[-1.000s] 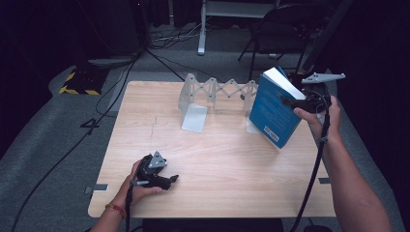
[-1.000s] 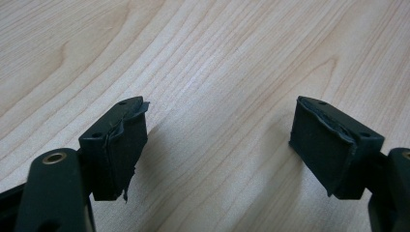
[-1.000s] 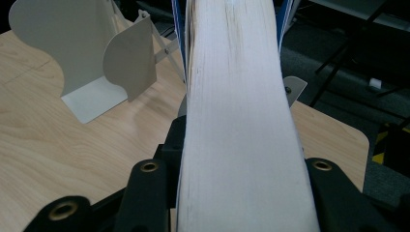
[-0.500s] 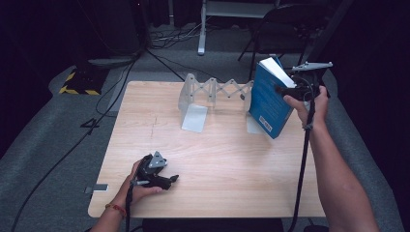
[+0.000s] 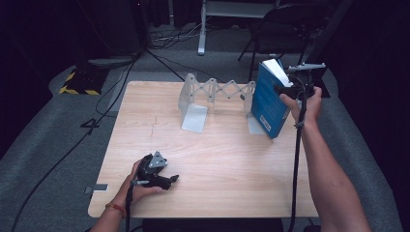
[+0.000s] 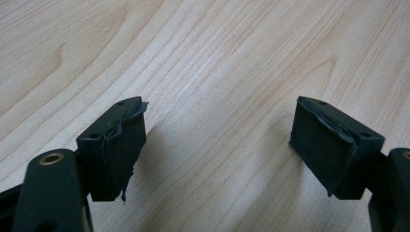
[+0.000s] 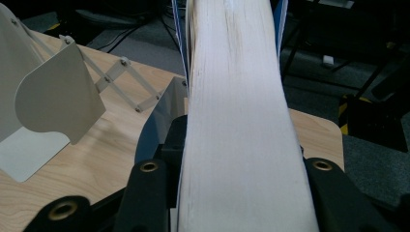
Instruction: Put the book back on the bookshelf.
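Right gripper (image 5: 285, 90) clamps the blue book (image 5: 267, 104); left gripper (image 5: 167, 181) — jaws apart — grips nothing.

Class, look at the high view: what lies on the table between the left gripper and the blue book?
Bare wood: nothing lies between the left gripper and the blue book on the table.

Left claw (image 6: 217, 145) gapes wide above bare wooden table (image 6: 217, 58).

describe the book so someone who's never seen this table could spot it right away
Look to the far right edge of the wooden table, at the right end of the white expanding bookend rack. The blue book stands there tilted, clamped in the right gripper. Its blue cover and white page edges set it apart from the pale rack.
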`<action>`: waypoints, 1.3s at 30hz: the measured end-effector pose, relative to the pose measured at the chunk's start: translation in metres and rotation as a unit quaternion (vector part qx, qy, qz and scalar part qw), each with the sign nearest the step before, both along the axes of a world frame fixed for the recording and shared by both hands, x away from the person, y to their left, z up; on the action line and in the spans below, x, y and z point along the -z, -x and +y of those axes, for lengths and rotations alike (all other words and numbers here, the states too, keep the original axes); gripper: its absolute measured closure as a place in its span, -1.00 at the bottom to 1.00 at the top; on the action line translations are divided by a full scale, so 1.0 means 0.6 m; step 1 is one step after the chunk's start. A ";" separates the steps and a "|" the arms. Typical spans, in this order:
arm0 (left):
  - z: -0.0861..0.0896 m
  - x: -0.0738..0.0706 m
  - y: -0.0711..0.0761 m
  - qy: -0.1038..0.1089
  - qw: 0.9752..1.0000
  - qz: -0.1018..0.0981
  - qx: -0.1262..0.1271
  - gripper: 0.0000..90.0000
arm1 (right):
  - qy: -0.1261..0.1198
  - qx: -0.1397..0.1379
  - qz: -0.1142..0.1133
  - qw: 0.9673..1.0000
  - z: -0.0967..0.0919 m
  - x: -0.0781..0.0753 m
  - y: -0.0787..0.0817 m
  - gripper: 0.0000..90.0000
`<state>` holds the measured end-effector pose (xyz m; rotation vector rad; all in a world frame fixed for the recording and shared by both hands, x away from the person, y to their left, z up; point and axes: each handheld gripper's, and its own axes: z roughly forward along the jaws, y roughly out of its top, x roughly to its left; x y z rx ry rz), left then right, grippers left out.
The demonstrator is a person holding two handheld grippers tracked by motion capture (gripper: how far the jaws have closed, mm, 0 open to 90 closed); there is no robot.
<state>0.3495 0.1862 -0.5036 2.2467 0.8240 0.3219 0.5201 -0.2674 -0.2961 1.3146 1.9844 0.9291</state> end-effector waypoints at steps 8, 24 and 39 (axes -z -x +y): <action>0.000 0.000 0.000 -0.001 1.000 0.000 0.000 -0.54 | -0.005 0.014 0.002 1.000 -0.012 0.016 -0.007 0.36; -0.001 0.000 0.001 0.000 1.000 0.000 -0.002 -0.54 | -0.016 0.015 0.004 1.000 -0.031 0.030 -0.010 0.36; -0.001 0.000 0.002 0.001 1.000 0.001 -0.004 -0.53 | -0.011 0.018 0.008 1.000 -0.039 0.033 -0.011 0.31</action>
